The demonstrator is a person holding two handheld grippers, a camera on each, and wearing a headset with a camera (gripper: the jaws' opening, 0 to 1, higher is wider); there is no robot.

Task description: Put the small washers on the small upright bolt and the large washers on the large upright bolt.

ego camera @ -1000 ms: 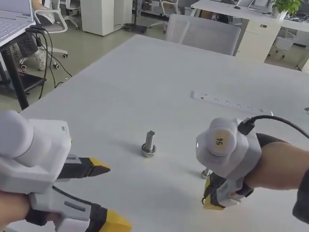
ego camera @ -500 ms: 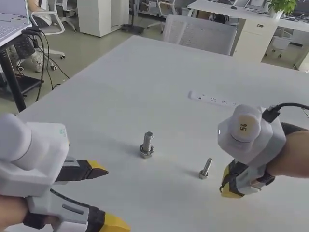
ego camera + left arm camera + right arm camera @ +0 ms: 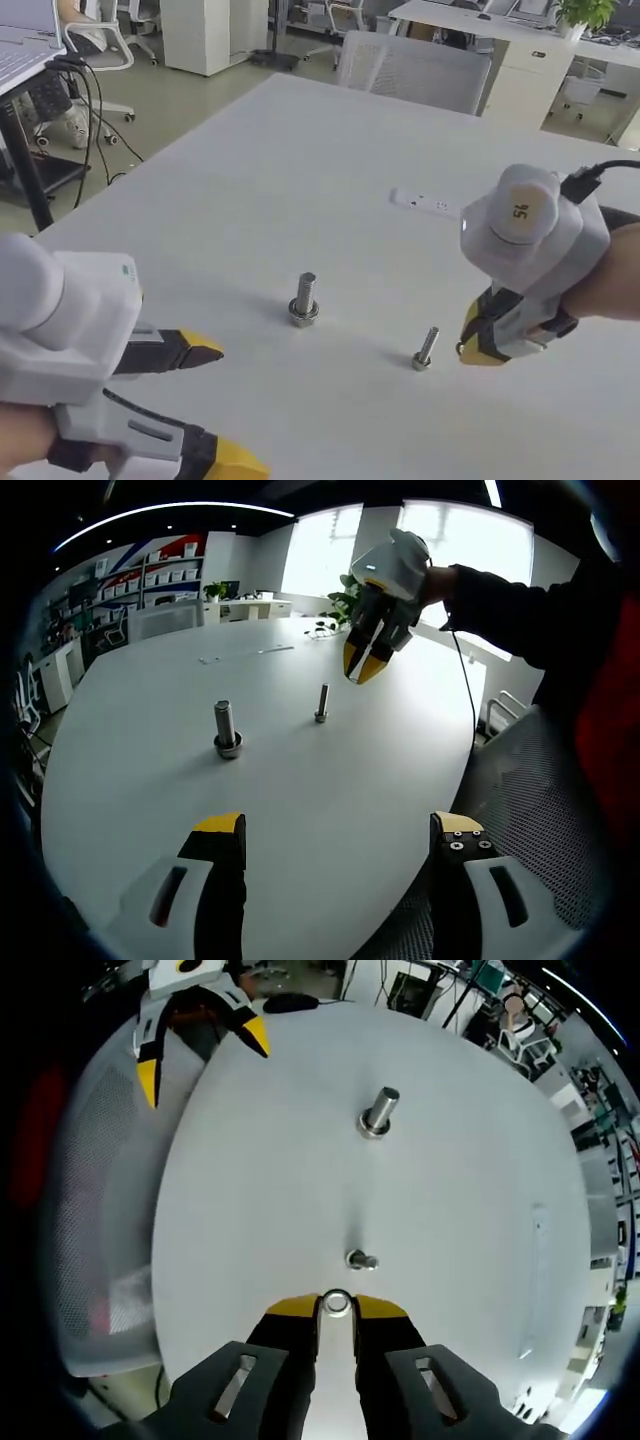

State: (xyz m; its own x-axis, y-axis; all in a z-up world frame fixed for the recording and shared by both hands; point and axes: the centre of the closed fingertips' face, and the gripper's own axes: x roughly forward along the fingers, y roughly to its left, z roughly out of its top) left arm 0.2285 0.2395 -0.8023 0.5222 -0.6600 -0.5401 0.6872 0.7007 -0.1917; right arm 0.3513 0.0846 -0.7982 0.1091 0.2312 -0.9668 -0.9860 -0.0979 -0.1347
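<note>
Washer pinched btwn right gripper tips, left gripper wide; off-centre approach may knock small bolt over.

Head view: set above the near edge, facing forward and down over the tabletop. Left gripper view: oblique, looking across it from the edge. Right gripper view: close, steeply downward. All three take in the large bolt and the small bolt.
</note>
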